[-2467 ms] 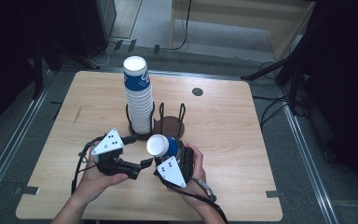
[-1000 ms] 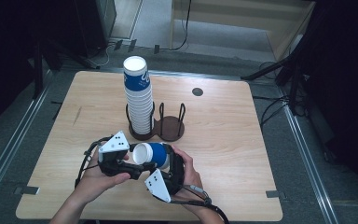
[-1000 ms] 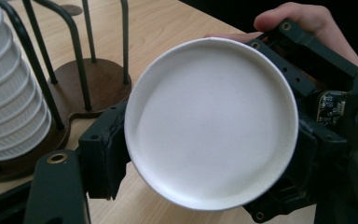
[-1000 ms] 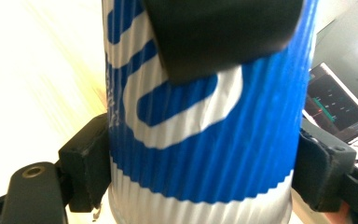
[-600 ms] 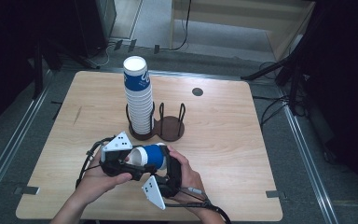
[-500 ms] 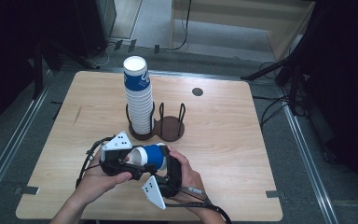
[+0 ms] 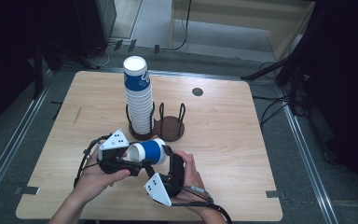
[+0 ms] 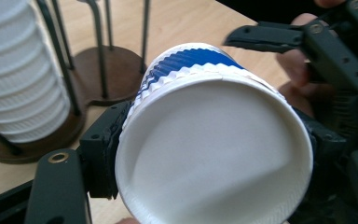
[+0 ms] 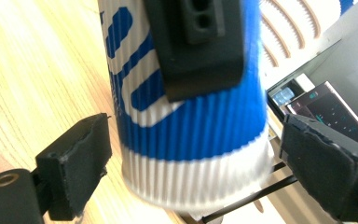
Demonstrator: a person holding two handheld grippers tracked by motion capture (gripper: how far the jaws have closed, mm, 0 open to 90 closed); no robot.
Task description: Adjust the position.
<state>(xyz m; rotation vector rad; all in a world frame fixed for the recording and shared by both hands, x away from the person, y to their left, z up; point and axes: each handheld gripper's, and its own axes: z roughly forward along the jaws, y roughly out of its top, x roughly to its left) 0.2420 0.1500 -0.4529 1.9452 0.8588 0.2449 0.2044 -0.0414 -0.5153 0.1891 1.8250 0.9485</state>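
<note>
Since a second ago the cup (image 7: 148, 152) has tipped from mouth-up to lying on its side between the two grippers, and the right gripper (image 7: 165, 158) has dropped under it, grey plate now facing the near edge of the tabletop (image 7: 242, 140). Both hands sit in much the same spot as then.

Left gripper (image 7: 137, 163): jaws clamped on the cup near its rim, one pad on each side of the wall. In the left gripper view the open white mouth (image 8: 214, 154) faces the camera, blue ribbed band behind it.

Right gripper: jaws have just been opening. In the right gripper view the cup's base end (image 9: 191, 140) hangs between the two pads with a gap on either side; neither pad presses on it. A left-gripper pad (image 9: 193, 46) shows clamped on the blue band higher up.

Cup is held off the tabletop, near the front, just in front of the holder (image 7: 168, 126).

Holder: dark wooden base, two wire-post bays. Left bay carries a tall stack (image 7: 139, 100) of the same cups, upright; right bay holds no cup.

Writing: white script on the blue band of the held cup and of the top cup of the stack, too partial and blurred to read. Dots on the gripper plates, no text.
</note>
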